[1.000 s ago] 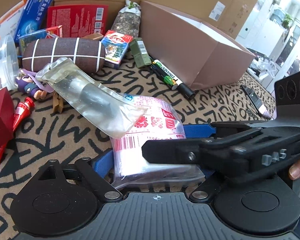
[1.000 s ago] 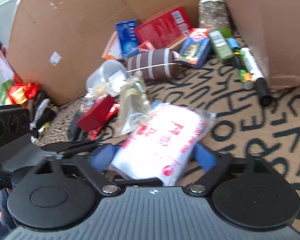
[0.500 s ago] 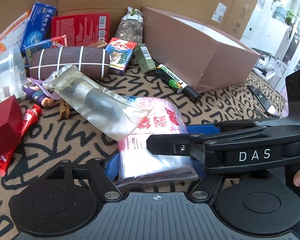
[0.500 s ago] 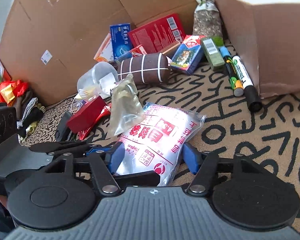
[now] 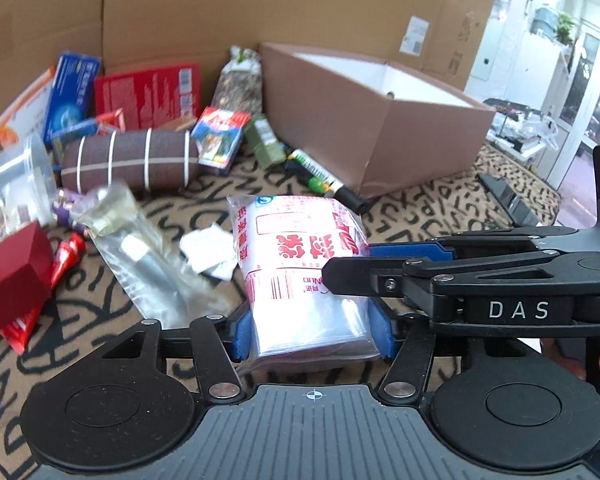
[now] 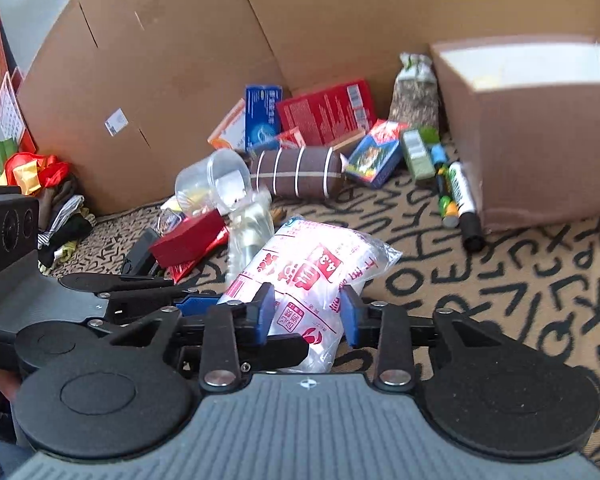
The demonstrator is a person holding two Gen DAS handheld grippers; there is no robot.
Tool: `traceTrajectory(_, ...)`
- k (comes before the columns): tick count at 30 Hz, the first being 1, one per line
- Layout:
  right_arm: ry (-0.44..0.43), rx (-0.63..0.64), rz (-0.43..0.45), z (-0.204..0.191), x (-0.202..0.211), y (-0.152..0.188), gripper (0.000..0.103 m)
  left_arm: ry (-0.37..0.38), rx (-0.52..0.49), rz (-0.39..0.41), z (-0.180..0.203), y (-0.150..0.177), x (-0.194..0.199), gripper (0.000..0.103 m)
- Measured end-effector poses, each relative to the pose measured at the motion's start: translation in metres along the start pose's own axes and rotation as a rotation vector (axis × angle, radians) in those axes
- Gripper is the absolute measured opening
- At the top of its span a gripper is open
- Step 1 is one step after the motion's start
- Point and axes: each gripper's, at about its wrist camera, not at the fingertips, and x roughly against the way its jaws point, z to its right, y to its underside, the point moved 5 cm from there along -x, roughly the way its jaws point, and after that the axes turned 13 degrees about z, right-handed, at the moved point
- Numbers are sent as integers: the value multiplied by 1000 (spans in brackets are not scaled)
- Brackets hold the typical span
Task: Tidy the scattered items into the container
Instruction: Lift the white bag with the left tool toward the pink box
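Clear pouch (image 5: 140,256) motion-blurred, contents unreadable; plastic cup (image 5: 8,188) cut by left edge; box (image 6: 540,132) interior mostly hidden.

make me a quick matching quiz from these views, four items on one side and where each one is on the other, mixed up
Items:
1. plastic bag with red print
2. black marker
3. striped brown roll
4. red box

Places:
A. lying against the front wall of the cardboard container
B. far left of the left wrist view, near the clear cup
C. between the fingers of both hand-held grippers
D. in front of the red and blue packets at the back

Pairs: 1-C, 2-A, 3-D, 4-B
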Motion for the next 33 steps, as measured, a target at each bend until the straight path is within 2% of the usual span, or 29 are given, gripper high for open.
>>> traceTrajectory(2,3,-11,1,3,1,-1,36,2,-6,-3,1,-1,-2,58)
traceTrajectory(4,10,-77,-32,11,-5,3,39,0,17,-44,-2,3,-8,59)
traceTrajectory(7,11,-206,-80,23,-13,12,54,14,78,-72,-11,9,-13,63)
traceTrajectory(9,-2,-219,-90,22,-17,13,71,21,83,-76,-13,9,-14,67)
traceTrajectory(12,1,-208,-114,19,-26,15,77,31,75,-83,-14,12,-18,74)
traceTrajectory(16,17,-192,-103,19,-39,16,77,21,61,-64,-15,11,-23,72)
traceTrajectory(19,27,-127,-90,15,-42,14,72,9,63,-63,-17,7,-25,68)
traceTrajectory(25,32,-98,-44,8,-29,6,65,-9,15,-21,-9,-1,-16,59)
traceTrajectory(33,37,-39,74,4,-7,-31,58,-4,-69,71,9,-40,-7,58)
